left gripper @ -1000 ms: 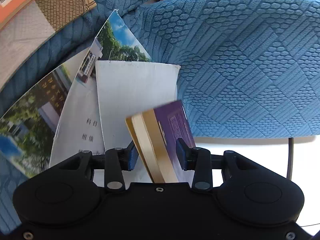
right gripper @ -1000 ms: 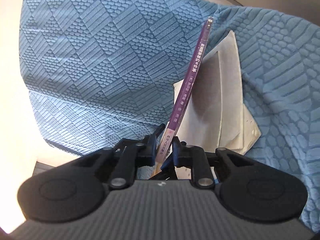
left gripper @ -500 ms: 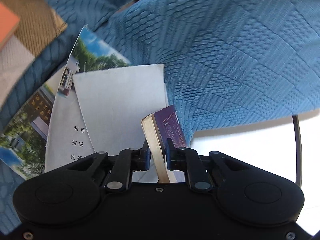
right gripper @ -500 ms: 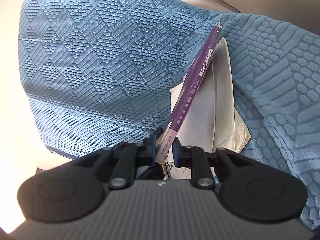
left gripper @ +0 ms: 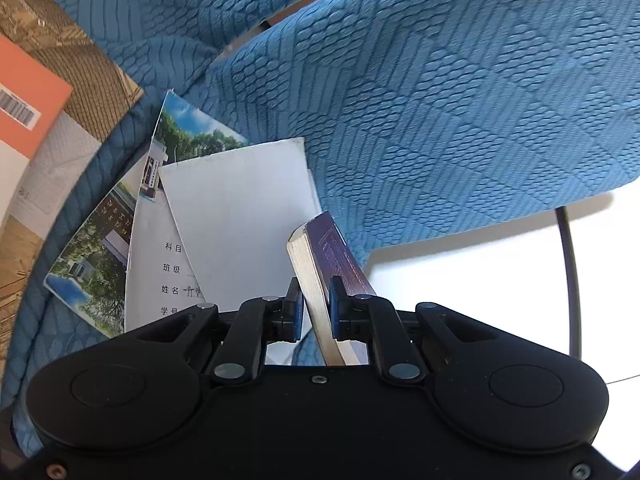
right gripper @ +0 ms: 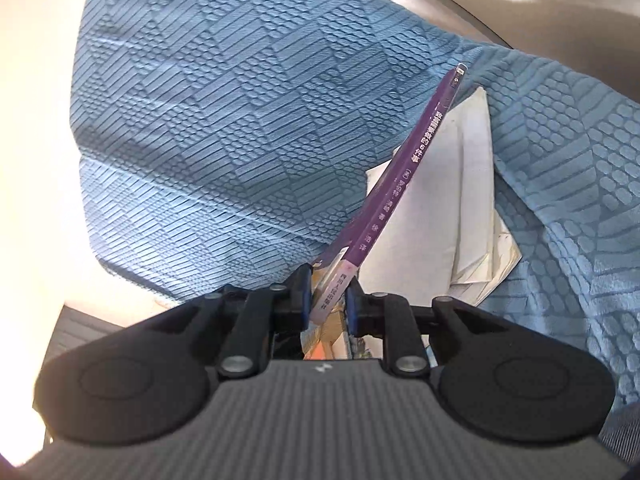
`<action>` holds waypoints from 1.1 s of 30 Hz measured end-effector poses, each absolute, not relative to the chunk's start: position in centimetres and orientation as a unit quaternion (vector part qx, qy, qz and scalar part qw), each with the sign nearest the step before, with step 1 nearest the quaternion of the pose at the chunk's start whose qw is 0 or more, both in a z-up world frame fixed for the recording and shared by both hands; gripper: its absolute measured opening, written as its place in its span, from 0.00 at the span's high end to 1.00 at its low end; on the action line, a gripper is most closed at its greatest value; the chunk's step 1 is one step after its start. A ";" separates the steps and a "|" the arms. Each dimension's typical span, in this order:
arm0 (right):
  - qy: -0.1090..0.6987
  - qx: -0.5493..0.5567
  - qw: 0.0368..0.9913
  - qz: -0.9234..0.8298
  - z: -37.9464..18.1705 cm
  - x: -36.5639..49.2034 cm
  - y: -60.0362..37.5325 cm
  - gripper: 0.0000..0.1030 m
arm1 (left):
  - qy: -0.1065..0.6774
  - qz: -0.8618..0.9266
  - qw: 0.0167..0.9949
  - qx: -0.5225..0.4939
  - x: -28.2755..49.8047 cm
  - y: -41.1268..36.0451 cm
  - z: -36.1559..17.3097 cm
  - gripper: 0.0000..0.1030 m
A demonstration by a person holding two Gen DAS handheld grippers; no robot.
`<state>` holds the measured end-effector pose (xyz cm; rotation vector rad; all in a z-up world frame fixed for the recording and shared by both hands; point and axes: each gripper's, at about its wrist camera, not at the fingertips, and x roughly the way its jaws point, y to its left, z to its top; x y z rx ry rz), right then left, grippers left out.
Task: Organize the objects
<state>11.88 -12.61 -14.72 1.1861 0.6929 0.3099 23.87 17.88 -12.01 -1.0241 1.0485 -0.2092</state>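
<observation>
Blue quilted sofa cover (left gripper: 460, 112) fills both views, bright floor below the cushion edge.

Left fingers (left gripper: 314, 309) clamped on the page edge of the purple book (left gripper: 328, 256), pads pressing from both sides; jaws have just been closing onto it. Right fingers (right gripper: 328, 298) clamped on the same book (right gripper: 404, 176) at the spine end, near the bottom corner. Book stands on edge, tilted, held up between the two grippers over the seat, apart from the fabric as far as I can tell.

Under and behind it: white booklet (left gripper: 236, 216) lying on a form sheet with printed fields (left gripper: 160, 264), that on a photo-cover brochure (left gripper: 96, 256), all loose on the cushion. Further left an orange book with barcode (left gripper: 28, 108) on a brown patterned one (left gripper: 80, 56). Black cable or chair leg (left gripper: 568, 272) at right over the floor.

Risks, my read:
- Both grips sit low on one end of the book, so most of it hangs free; it may pivot or slide out if either hand twists.
- Left pads pinch pages plus cover; pages could splay or crease, cover could slip.
- Two hands on one rigid thing: any mismatch in motion bends the spine or pulls one grip loose.
- Loose papers below could get dragged or knocked off the cushion edge if the book dips.
</observation>
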 end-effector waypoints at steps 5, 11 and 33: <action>0.316 0.530 0.772 0.153 -12.0 11.6 -11.9 0.80 | 0.462 -0.109 0.742 -0.474 22.9 18.9 -9.6 0.89; 0.314 0.514 0.781 0.164 -8.8 11.4 -10.6 0.80 | 0.452 -0.120 0.747 -0.472 22.7 20.6 -6.2 0.89; 0.319 0.452 0.796 0.244 0.5 12.0 0.1 0.80 | 0.380 -0.128 0.763 -0.507 18.9 33.7 1.9 0.88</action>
